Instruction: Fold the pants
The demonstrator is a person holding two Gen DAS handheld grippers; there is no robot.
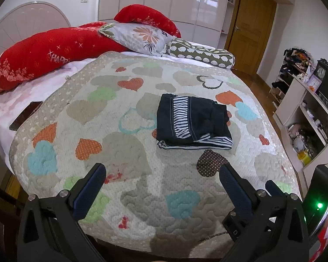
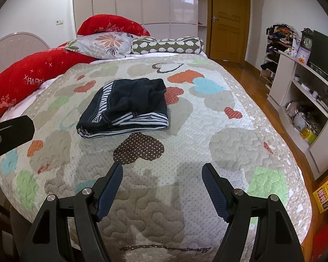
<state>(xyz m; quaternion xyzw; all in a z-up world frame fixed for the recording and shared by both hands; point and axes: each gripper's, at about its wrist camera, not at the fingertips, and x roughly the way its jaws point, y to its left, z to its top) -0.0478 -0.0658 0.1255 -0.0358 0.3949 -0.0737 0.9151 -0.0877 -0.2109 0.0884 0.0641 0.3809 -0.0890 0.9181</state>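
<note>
The dark navy pants [image 1: 192,122] with a black-and-white striped band lie folded into a compact square on the heart-patterned quilt [image 1: 120,118]. They also show in the right wrist view [image 2: 129,107], left of centre. My left gripper [image 1: 161,172] is open and empty, held above the quilt's near part, well short of the pants. My right gripper [image 2: 163,170] is open and empty too, near the foot of the bed, apart from the pants. Part of the left gripper's body [image 2: 8,135] shows at the left edge of the right wrist view.
Red pillows [image 1: 39,54], a floral pillow [image 1: 140,37] and a spotted bolster [image 1: 201,54] lie at the head of the bed. A dark flat object [image 1: 25,115] lies at the bed's left edge. White shelves [image 2: 304,96] with clutter and a clock stand at the right, past wooden floor [image 2: 249,76].
</note>
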